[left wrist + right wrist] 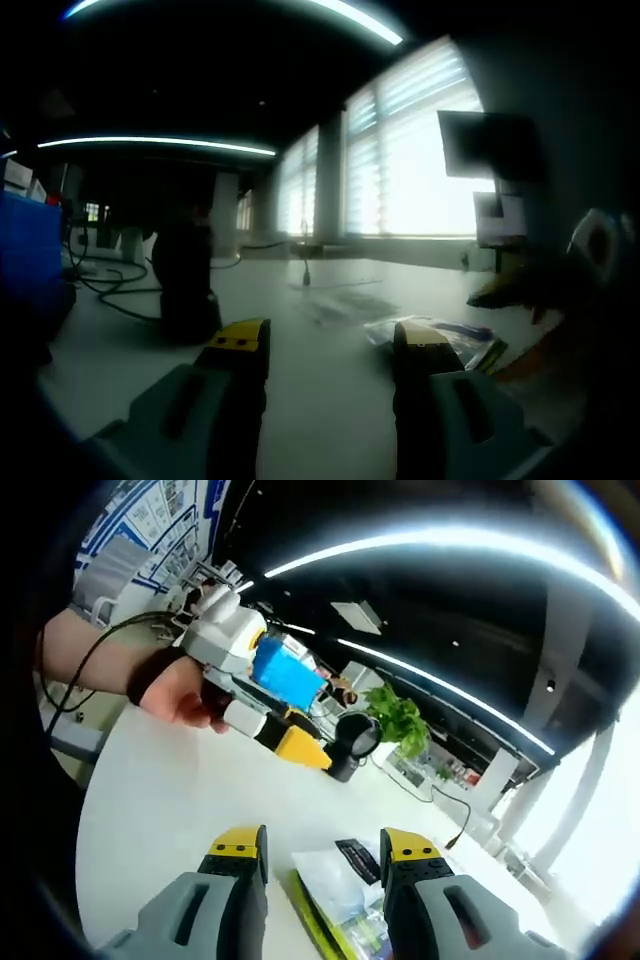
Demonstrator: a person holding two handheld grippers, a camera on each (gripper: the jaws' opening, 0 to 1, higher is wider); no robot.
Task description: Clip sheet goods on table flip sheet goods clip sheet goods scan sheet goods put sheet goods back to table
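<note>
A white table (pixel 150 810) is seen in both views. 1 sheet packet (pixel 345 890) lies flat on it, between the parted, empty jaws of the right gripper (pixel 322 848). The left gripper (pixel 330 340) is held above the table, jaws parted and empty.

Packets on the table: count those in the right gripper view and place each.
2 that I can tell: a clear packet with a black label between the right gripper jaws, and a yellow-green packet overlapped beneath it, nearer the camera. More may hide underneath.
</note>
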